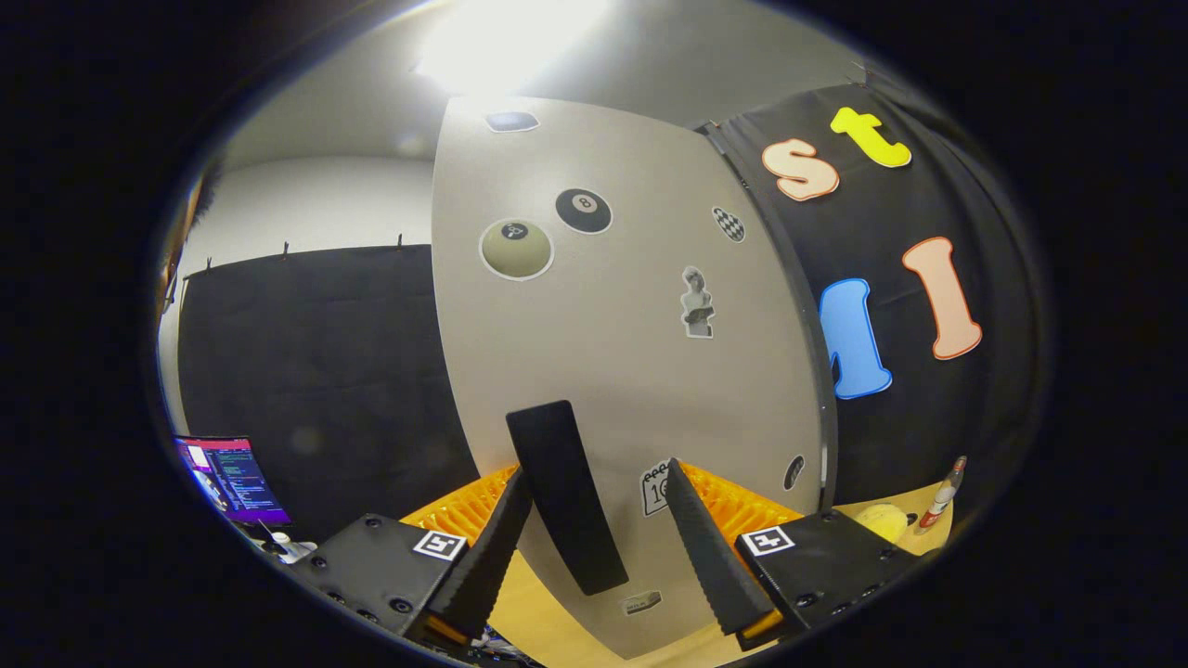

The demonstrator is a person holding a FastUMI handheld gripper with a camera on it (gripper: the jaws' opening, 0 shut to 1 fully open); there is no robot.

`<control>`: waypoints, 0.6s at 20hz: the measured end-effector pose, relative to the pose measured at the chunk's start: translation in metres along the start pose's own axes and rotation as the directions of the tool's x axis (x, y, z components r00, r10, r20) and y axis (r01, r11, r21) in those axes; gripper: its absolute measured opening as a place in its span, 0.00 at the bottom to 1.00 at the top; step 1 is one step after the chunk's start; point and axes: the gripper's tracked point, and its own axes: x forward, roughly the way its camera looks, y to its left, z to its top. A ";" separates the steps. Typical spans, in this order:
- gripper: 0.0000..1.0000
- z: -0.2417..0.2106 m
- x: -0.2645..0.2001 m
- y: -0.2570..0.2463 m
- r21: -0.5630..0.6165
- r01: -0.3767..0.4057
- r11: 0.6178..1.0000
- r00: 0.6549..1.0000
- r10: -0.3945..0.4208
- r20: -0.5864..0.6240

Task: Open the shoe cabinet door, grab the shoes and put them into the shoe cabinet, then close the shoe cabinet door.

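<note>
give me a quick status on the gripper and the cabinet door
Gripper open, fingers straddling the black handle, not pressing. Shoe cabinet door just ahead. Nothing between fingers and handle.

A bright ceiling light [506,37] glared above a pale wall [316,199]. Black cloth [325,353] hung clipped along its lower part and continued on the right side. A lit monitor [230,480] stood low against the cloth. A wooden tabletop [914,510] carried a yellow object [880,521] and a marker-like tube [942,494].
</note>
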 end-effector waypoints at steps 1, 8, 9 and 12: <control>0.92 -0.002 0.007 0.004 0.000 -0.003 1.000 1.000 0.003 -0.001; 0.93 -0.009 0.081 0.028 -0.028 -0.009 1.000 1.000 0.009 -0.003; 0.93 -0.009 0.093 0.031 -0.039 -0.005 0.999 1.000 0.005 -0.001; 0.94 -0.013 0.131 0.042 -0.064 0.012 0.998 1.000 -0.012 0.009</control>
